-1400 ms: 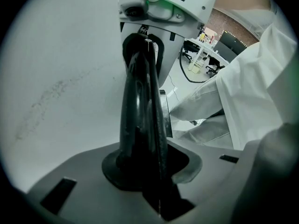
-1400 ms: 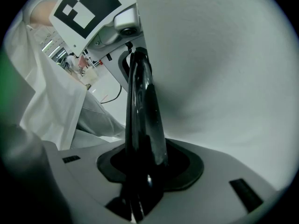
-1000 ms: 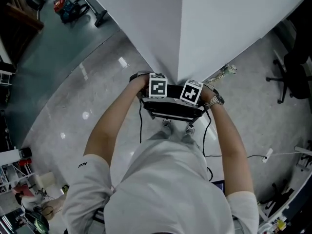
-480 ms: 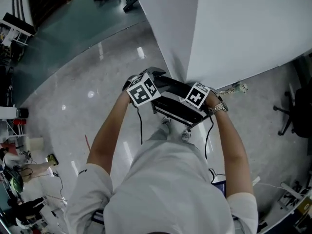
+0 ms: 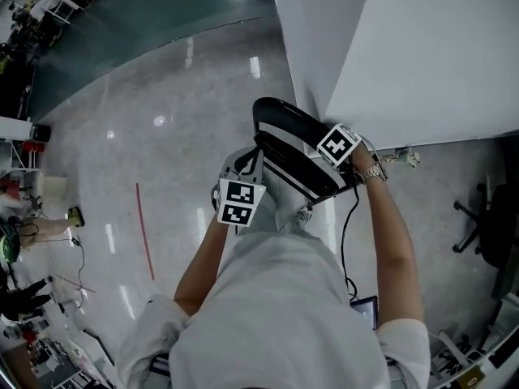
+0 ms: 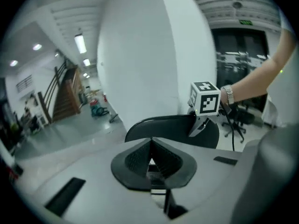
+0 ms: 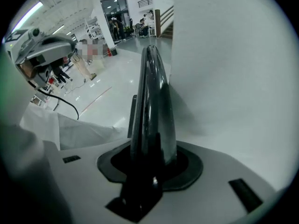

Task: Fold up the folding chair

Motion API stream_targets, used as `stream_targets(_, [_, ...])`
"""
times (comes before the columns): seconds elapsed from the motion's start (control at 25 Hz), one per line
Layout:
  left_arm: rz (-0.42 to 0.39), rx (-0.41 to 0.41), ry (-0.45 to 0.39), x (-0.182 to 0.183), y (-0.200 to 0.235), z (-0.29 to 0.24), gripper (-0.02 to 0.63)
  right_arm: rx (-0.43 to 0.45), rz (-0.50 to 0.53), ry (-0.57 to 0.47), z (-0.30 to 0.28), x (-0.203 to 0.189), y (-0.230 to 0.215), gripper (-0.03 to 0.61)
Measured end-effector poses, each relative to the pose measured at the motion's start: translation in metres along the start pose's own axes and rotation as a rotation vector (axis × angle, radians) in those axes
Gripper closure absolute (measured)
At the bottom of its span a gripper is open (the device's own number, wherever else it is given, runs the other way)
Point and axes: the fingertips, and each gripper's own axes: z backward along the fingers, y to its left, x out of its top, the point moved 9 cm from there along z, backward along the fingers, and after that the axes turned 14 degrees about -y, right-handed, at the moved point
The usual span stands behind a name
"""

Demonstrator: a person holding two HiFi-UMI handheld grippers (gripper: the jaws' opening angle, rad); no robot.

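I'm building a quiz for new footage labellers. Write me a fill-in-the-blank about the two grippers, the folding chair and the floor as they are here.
1. The right gripper is ____ on the black folding chair.
2. The left gripper, clear of the chair, has ____ between its closed fingers.
3. The thin line on the grey floor is coloured ____.

Missing words: shut; nothing; red
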Motion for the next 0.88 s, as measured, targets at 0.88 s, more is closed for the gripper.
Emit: stream_targets(0.88, [0.416, 0.508, -0.008, -0.106, 0.103, 0.214, 0.603, -0.263, 0.103, -0.423, 0.104, 0.047, 0.045, 0.384])
